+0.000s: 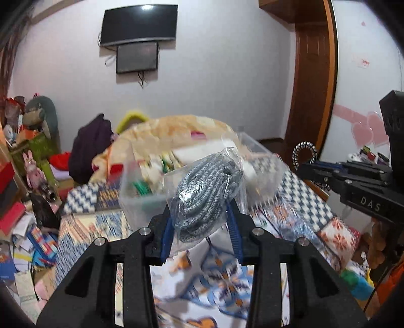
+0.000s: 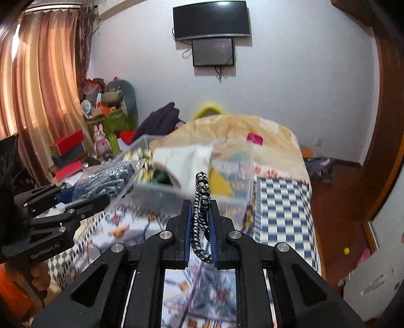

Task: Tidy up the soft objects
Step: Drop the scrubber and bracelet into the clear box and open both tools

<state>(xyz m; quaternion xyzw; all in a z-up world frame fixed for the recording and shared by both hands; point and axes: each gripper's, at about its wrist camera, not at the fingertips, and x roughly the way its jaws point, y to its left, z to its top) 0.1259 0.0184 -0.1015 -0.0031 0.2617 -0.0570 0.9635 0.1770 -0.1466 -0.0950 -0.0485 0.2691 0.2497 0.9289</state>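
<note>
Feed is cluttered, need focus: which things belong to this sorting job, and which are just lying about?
Job:
- bagged grey rope in left hand-held gripper
- black-white braided loop in right hand-held gripper
- clear bin

Lying about:
- stuffed rabbit
- purple garment
- wall TV

A lived-in home bedroom: bed (image 2: 282,191) under patterned quilts, wall-mounted television (image 2: 211,19), orange curtains (image 2: 43,83), wooden door frame (image 1: 313,75), plush toys (image 2: 118,98) and boxes (image 2: 69,145) piled in the corner.
</note>
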